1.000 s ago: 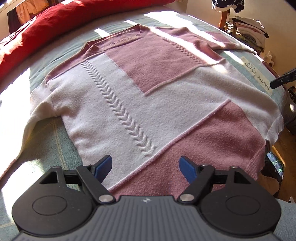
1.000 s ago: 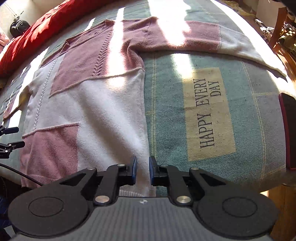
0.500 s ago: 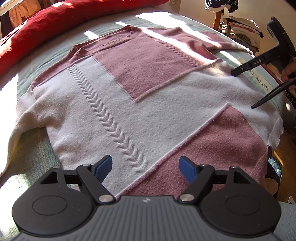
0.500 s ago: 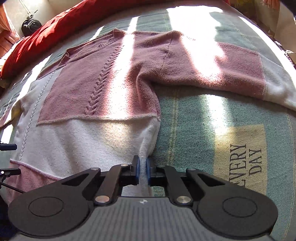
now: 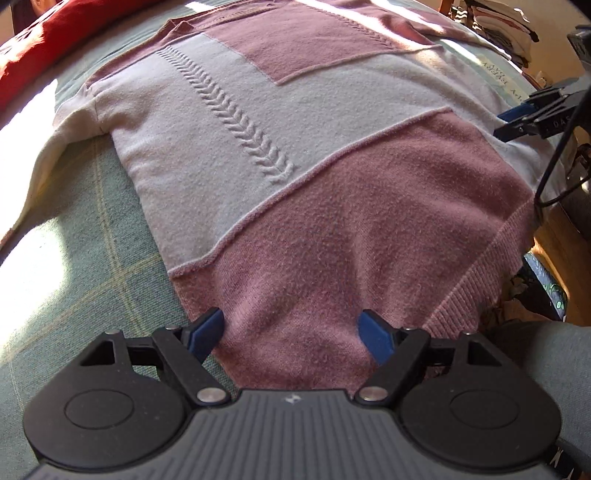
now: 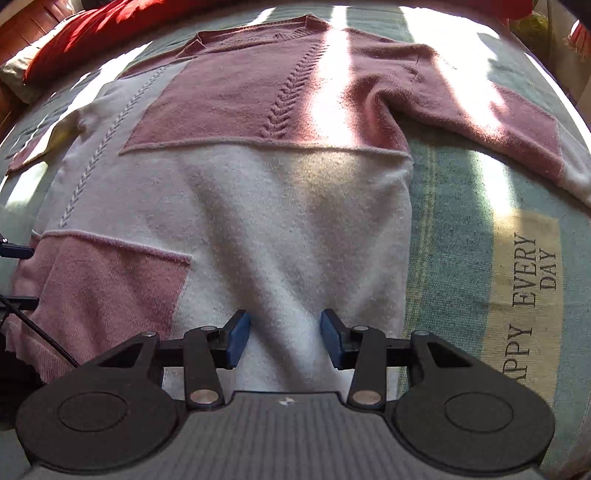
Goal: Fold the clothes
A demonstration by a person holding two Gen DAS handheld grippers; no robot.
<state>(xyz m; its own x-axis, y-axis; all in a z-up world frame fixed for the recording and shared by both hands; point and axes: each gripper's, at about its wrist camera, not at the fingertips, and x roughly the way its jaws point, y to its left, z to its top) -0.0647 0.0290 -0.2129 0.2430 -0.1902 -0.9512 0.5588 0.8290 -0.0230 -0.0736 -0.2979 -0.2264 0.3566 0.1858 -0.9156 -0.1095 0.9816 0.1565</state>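
Across the bed [image 6: 450, 229] lies our pink-and-white sweater [image 5: 295, 155], flat, collar toward the red pillow [image 6: 103, 29] at the far edge, hem at the near edge. Only our right view shows the outstretched sleeve [image 6: 491, 110] and the printed patch [image 6: 528, 291]. Our left gripper [image 5: 291, 332] stands wide over the pink hem, gripping nothing. Our right gripper [image 6: 284, 332] has just been opening, half apart above white knit, holding nothing.

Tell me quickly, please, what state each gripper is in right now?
Left gripper: open over the sweater's pink hem, holding nothing.
Right gripper: open, jaws have just been opening; white hem lies between them, not pinched.
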